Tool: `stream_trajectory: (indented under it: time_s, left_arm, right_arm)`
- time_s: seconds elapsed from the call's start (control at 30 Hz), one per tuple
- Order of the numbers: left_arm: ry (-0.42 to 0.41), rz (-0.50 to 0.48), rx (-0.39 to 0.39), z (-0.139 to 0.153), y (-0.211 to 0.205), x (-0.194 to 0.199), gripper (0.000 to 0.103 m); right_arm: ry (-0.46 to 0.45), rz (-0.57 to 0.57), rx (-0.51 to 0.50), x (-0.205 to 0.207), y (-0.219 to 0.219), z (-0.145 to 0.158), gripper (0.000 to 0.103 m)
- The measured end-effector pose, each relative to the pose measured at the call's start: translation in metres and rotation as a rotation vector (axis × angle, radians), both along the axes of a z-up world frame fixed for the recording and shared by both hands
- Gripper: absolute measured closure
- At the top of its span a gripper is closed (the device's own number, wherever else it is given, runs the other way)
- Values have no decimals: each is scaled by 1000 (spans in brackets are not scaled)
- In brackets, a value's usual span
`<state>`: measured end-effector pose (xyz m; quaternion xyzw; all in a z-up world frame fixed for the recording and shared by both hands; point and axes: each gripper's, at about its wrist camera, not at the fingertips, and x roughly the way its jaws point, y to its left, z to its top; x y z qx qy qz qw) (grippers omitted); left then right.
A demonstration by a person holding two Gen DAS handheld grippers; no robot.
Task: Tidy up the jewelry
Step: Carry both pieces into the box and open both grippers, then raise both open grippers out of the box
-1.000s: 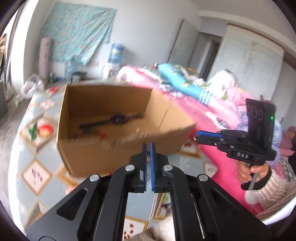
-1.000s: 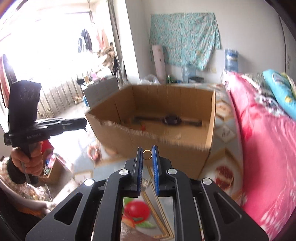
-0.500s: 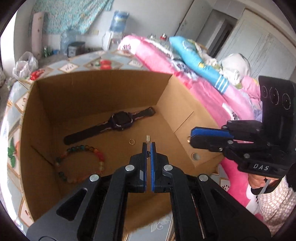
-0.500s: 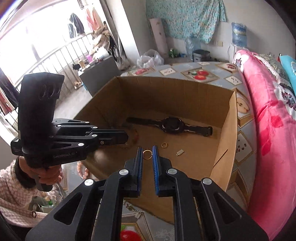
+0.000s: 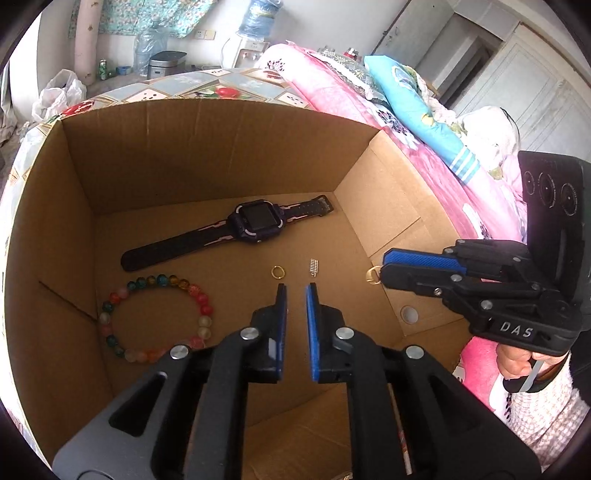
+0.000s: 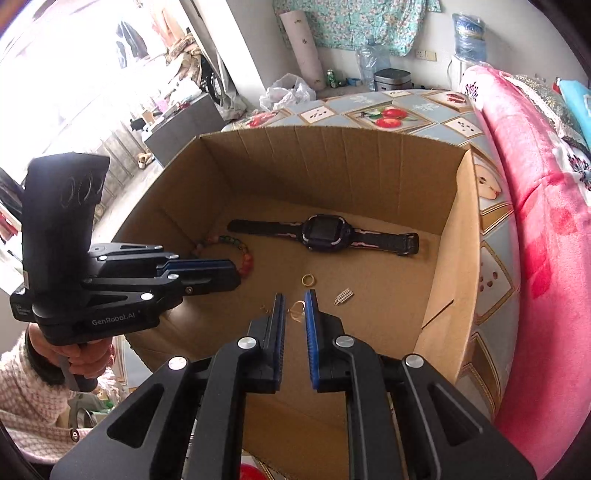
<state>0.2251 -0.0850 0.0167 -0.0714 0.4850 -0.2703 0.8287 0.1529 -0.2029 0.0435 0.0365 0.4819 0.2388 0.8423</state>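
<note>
An open cardboard box [image 5: 221, 147] holds a black watch [image 5: 255, 221], a coloured bead bracelet [image 5: 155, 317], a small gold ring [image 5: 277, 272] and a small silver earring [image 5: 313, 266]. My left gripper [image 5: 295, 295] is open and empty just above the box floor, near the gold ring. My right gripper [image 6: 295, 301] hangs over the box with a thin gold ring [image 6: 296, 309] between its blue pads; in the left wrist view that ring [image 5: 373, 275] sits at the tip of the right gripper [image 5: 384, 271]. The watch [image 6: 325, 232], ring [image 6: 308, 280] and earring [image 6: 344, 296] lie below it.
The box stands on a table with a fruit-patterned cloth [image 6: 380, 114]. A bed with a pink blanket [image 6: 546, 221] runs along the right. The left gripper [image 6: 229, 275] reaches in from the left in the right wrist view. A water dispenser [image 5: 255, 22] stands at the back wall.
Both grippers have moved forward and down into the box. My left gripper has opened and no longer holds the small item it pinched. My right gripper's pads stand slightly wider around the ring.
</note>
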Motion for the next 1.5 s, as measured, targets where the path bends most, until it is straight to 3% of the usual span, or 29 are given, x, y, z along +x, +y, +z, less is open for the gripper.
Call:
stream_trajectory:
  time_s: [0.43,0.63,0.73,0.8,0.87,0.97,1.13,1.3,1.5]
  left_arm:
    - [-80,19,-3,20,4,-15,91]
    - [-194,26,-11,43,11,-41,76]
    - [-260,24,-20,55,17,-65,61]
    - [-306,24,-16,61,22,-82,48]
    - [-359,14,-20,66,27,-103,43]
    - [-400,-8,-9,65,31,-128,34]
    - [-364,-37,-4,52,32,-154,26]
    - [-291,-22,54,24,29,-172,22]
    - [-224,13,149,-7,23,-186,21]
  right_arm:
    - [-47,-36,56,-11,-15,13,91]
    - [-110,-68,106,-37,-24,29,91]
    - [-164,-92,149,-62,-31,37,91]
    - [-196,-107,183,-83,-34,37,86]
    - [-210,-120,198,-99,-35,34,73]
    - [-225,-146,174,-125,-34,24,65]
    - [-199,-195,127,-157,-33,2,51]
    - [-163,-267,-78,-174,-21,-28,41]
    - [-140,-313,-181,-178,-15,-49,28]
